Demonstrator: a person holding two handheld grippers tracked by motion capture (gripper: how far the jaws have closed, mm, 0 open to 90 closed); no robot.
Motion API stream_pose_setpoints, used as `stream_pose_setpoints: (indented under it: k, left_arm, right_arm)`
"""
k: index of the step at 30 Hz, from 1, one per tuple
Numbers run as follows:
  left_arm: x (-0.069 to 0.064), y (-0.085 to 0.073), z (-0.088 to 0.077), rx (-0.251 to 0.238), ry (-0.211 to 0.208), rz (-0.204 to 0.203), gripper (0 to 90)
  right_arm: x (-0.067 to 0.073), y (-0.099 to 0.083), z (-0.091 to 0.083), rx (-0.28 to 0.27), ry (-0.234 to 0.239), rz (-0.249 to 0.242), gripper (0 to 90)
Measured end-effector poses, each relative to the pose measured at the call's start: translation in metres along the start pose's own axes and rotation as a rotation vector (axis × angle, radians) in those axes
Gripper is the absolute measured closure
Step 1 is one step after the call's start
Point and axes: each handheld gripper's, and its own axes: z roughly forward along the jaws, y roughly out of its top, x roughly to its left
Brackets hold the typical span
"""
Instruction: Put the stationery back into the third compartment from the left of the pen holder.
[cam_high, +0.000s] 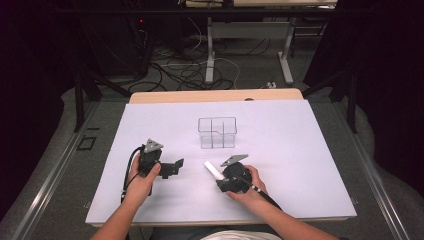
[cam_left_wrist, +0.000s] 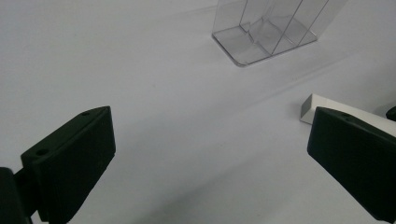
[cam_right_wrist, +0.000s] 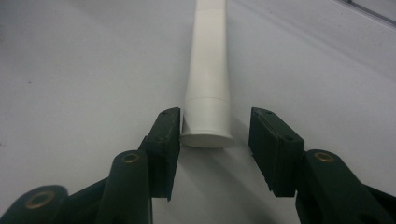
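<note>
Tube (cam_right_wrist: 208, 88) lies flat on the white table (cam_high: 300, 150), cap end between the right gripper (cam_right_wrist: 215, 140) jaws, one pad seemingly touching, the other apart: no grip yet. Left gripper (cam_left_wrist: 210, 158) hangs open nearby, leaving the clear box (cam_high: 217, 132) free for it.

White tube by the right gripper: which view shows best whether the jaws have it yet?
The right gripper view: white tube lies between the jaws, a gap at one pad. The high view shows it small; the left gripper view its end.

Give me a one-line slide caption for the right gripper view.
The right gripper, jaws around the capped end of a white tube lying on the white table, one pad touching, the other apart.
</note>
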Motion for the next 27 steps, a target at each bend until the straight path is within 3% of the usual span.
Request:
stream_pose_setpoints:
  k: [3, 4, 8, 20, 24, 27]
  left_arm:
    - [0.0001, 0.0001, 0.0007, 0.002, -0.001, -0.003, 0.9]
    - [0.0001, 0.0001, 0.0007, 0.002, -0.001, -0.003, 0.9]
    - [0.0003, -0.0001, 0.0012, 0.004, -0.003, -0.003, 0.9]
    - [-0.0005, -0.0002, 0.0016, 0.008, -0.003, 0.004, 0.9]
    - [-0.0005, -0.0002, 0.0018, 0.007, -0.005, 0.004, 0.9]
    - [-0.001, -0.0004, 0.0021, 0.006, -0.006, -0.005, 0.9]
  right_arm:
    - [0.0013, 0.0004, -0.0003, 0.007, 0.0, 0.004, 54.9]
    - [-0.0003, 0.0008, 0.0, 0.008, -0.009, -0.028, 55.9]
    - [0.0, 0.0018, 0.0004, 0.007, -0.002, -0.025, 63.5]
    - [-0.0022, 0.003, 0.0001, 0.016, 0.015, -0.022, 63.8]
    - [-0.0015, 0.0028, -0.0003, 0.022, 0.017, -0.001, 63.6]
    - [-0.0022, 0.0036, 0.0001, 0.022, 0.019, -0.018, 62.9]
